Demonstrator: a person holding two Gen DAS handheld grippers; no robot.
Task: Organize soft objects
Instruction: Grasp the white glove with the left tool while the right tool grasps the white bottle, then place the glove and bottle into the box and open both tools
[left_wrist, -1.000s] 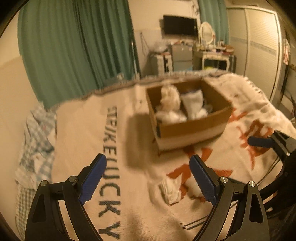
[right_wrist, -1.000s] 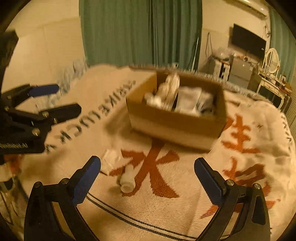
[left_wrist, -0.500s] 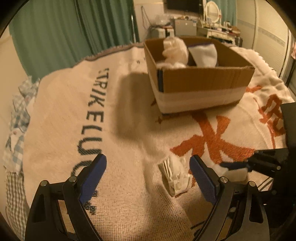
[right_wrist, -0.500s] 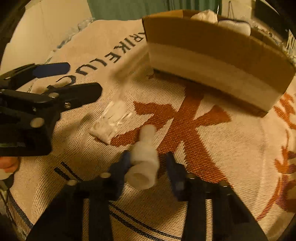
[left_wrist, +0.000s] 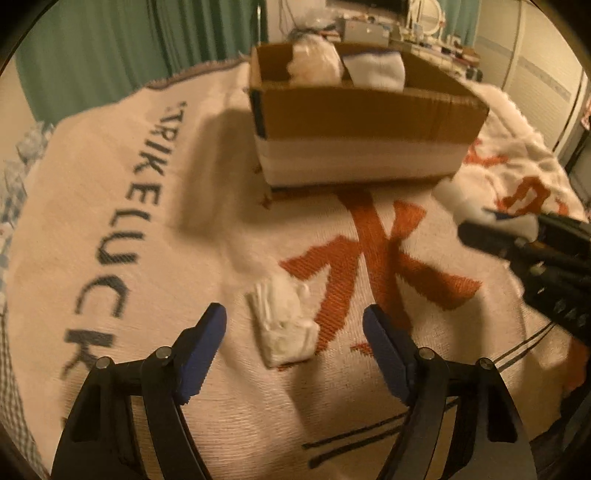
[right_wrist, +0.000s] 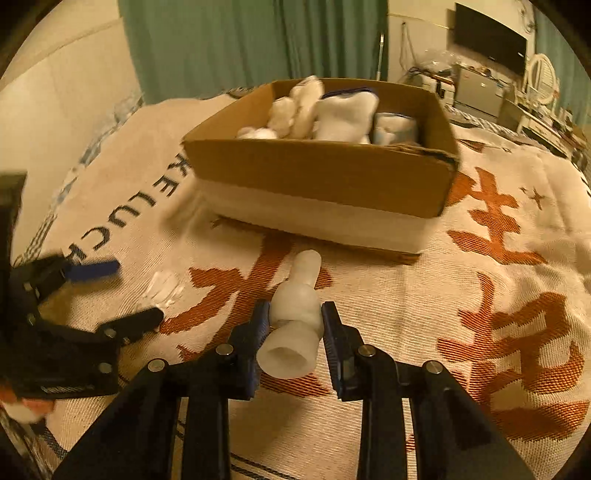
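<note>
Right gripper (right_wrist: 293, 323) clamped on white soft bottle-shaped object (right_wrist: 295, 314), lifted toward cardboard box (right_wrist: 325, 177) for deposit; left gripper (left_wrist: 295, 328) spread wide, straddling folded white packet (left_wrist: 282, 325) on bed blanket (left_wrist: 147, 277).

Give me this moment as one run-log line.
right gripper: shut on white rolled sock, lifted | left gripper: open over folded white cloth | cardboard box: partly filled

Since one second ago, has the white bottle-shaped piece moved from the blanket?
Yes. The white bottle-shaped piece now sits clamped in the right tongs, lifted off the orange character where it lay, pointing toward the cardboard box.
</note>
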